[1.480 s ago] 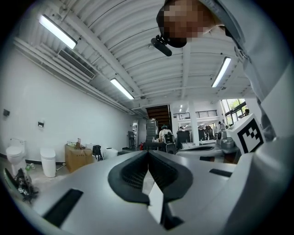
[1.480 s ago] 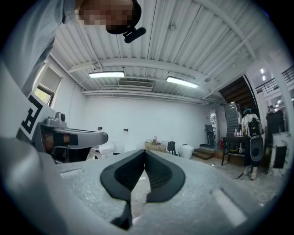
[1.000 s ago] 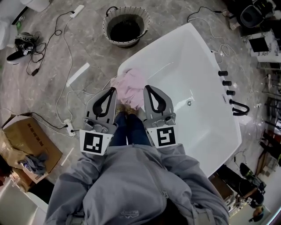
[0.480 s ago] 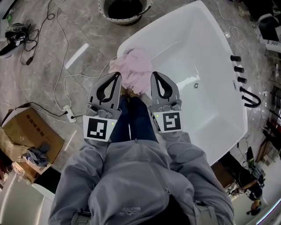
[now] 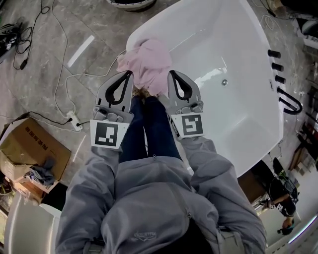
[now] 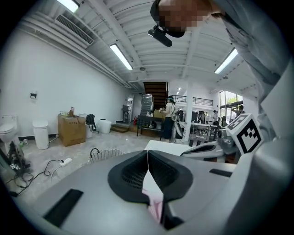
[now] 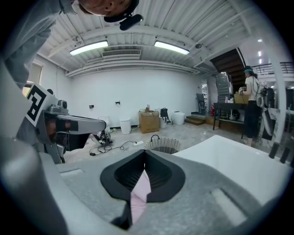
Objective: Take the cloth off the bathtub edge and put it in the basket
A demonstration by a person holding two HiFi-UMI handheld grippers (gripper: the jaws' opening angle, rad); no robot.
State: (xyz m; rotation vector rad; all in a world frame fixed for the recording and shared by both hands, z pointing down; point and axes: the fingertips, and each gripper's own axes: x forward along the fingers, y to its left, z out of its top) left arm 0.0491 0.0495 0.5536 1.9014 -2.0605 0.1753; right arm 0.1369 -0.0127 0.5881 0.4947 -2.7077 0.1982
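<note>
A crumpled pink cloth (image 5: 147,63) lies on the near corner of the white bathtub (image 5: 233,44). In the head view my left gripper (image 5: 130,75) sits at the cloth's left side and my right gripper (image 5: 171,74) at its right side, tips level with its near edge. Both are shut and hold nothing. In the left gripper view the jaws (image 6: 148,154) meet, with pink cloth (image 6: 155,204) showing through the gap below them; the right gripper view (image 7: 145,154) shows the same. The wicker basket (image 6: 104,155) (image 7: 163,145) stands on the floor beyond the tub corner; only its rim (image 5: 130,4) shows in the head view.
A cardboard box (image 5: 30,155) with rags sits on the floor at the left, beside a power strip (image 5: 73,121) and loose cables. Black taps (image 5: 277,65) line the tub's far side. My legs (image 5: 151,129) stand between the grippers. People stand far off (image 6: 169,120).
Both grippers have come down towards the cloth, and now flank it closely. The basket has slid almost out of the top of the head view. Both jaws stayed shut.
</note>
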